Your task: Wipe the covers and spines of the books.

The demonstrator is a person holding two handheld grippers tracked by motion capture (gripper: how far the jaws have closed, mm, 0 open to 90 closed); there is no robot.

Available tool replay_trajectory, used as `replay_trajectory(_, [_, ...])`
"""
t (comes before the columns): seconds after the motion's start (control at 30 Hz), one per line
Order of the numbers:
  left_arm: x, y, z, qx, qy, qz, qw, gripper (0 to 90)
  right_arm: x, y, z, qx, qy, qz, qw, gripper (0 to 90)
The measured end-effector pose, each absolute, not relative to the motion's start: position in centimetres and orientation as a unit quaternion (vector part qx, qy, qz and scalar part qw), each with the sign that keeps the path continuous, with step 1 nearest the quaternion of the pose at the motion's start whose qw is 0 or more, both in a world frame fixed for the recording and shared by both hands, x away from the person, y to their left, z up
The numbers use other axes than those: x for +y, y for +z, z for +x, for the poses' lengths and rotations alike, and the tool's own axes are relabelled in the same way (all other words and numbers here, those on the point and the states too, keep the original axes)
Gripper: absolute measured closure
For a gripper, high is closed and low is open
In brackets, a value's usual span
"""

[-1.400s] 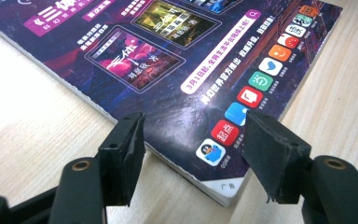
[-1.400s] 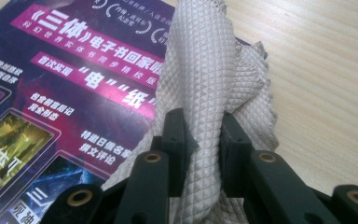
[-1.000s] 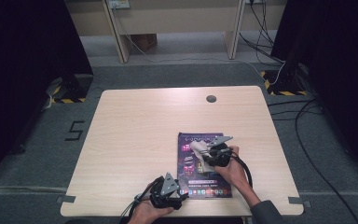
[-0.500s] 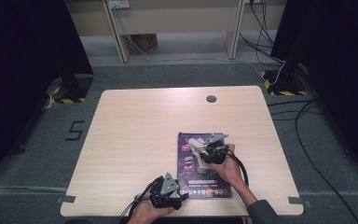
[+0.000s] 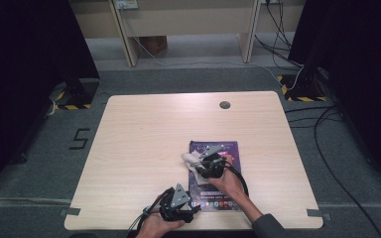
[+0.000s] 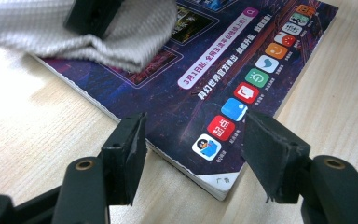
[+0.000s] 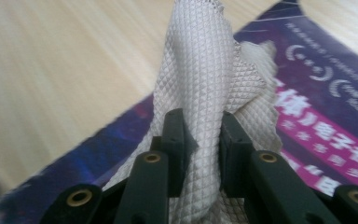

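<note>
Overhead, high view: we see the magazine point(image 5: 217, 176) flat near the front edge of the surface point(image 5: 144, 134), with the cloth point(image 5: 191, 160) bunched at its far left corner.
Right gripper point(image 5: 209, 166), high view: set over the cover, so that the cloth can be drawn across it, which we judge to be wiping.
Left gripper point(image 5: 177, 206), high view: parked at the near left corner of the magazine, likely to steady it.
Left gripper view: fingers point(image 6: 126, 156) stand apart and hold nothing; they straddle the magazine's near corner point(image 6: 223, 116), and we cannot tell whether they touch it.
Right gripper view: fingers point(image 7: 175, 140) are pinched on a fold of the cloth point(image 7: 205, 88), which rises between them and drapes onto the purple cover point(image 7: 317, 98).
</note>
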State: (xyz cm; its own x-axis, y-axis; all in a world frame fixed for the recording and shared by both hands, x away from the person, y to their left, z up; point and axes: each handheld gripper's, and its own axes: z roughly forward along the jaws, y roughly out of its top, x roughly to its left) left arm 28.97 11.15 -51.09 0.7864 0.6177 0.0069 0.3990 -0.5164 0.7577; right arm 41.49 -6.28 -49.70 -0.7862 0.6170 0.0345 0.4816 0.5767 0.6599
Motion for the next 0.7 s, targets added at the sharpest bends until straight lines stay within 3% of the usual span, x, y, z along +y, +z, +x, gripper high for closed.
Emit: replay_trajectory(0.7, [11.3,-51.0,29.0,0.294,0.135,0.861,0.392,37.6,-6.0,-49.8,40.9,0.884,0.348,0.302,0.085,76.1])
